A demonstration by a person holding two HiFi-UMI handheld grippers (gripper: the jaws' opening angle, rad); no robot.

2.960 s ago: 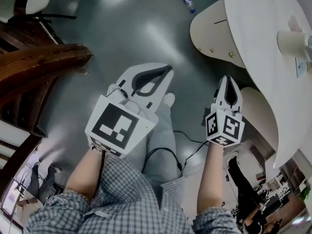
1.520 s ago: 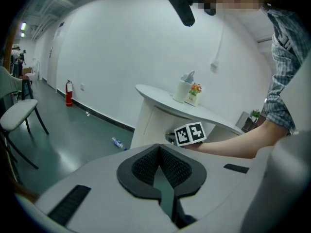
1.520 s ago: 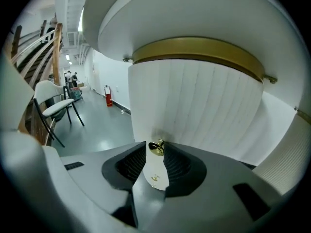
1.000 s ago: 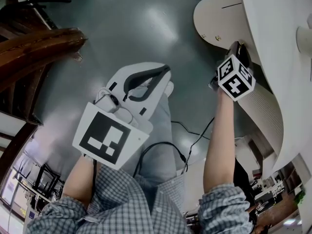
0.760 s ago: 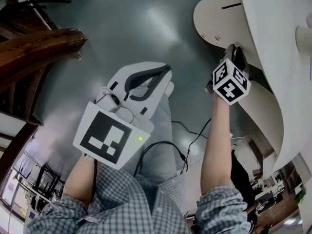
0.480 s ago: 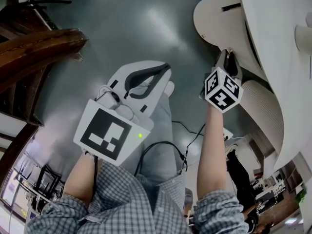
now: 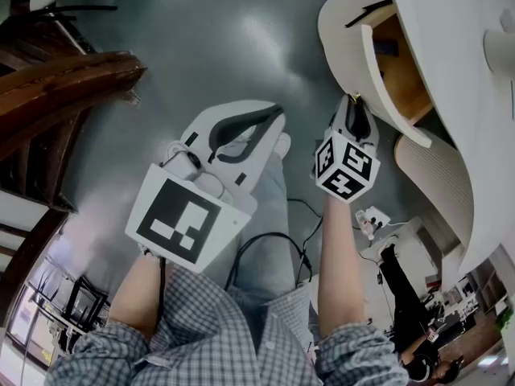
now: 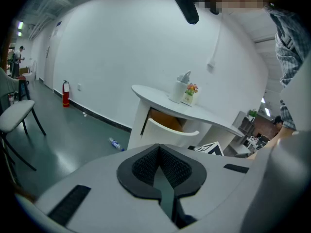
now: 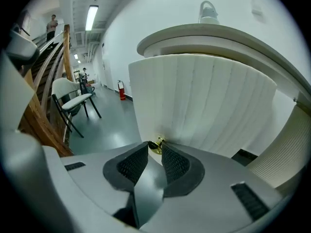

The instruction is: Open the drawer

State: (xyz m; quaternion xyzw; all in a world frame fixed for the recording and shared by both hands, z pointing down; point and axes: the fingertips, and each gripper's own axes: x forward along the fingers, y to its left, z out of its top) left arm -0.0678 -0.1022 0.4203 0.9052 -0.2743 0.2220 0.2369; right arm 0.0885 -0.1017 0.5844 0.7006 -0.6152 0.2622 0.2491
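The curved white ribbed drawer (image 9: 204,101) stands partly open from the round white cabinet (image 7: 451,55), its wooden inside showing in the head view. The right tongs (image 9: 155,148), whose jaws have just been closing, pinch the small brass knob (image 9: 156,144) on the drawer's front between their tips. The left tongs (image 8: 158,148) hang well apart from the drawer, jaws together and empty.

No readable text, numbers or brands anywhere, tbh; only black-and-white square patterns on the marker cube (image 7: 187,219) of the left gripper (image 7: 273,117) and the cube (image 7: 346,166) of the right gripper (image 7: 352,101), no letters; bottle (image 8: 114,143) label on the floor too tiny to read; same for the little card (image 8: 188,98) on the tabletop.
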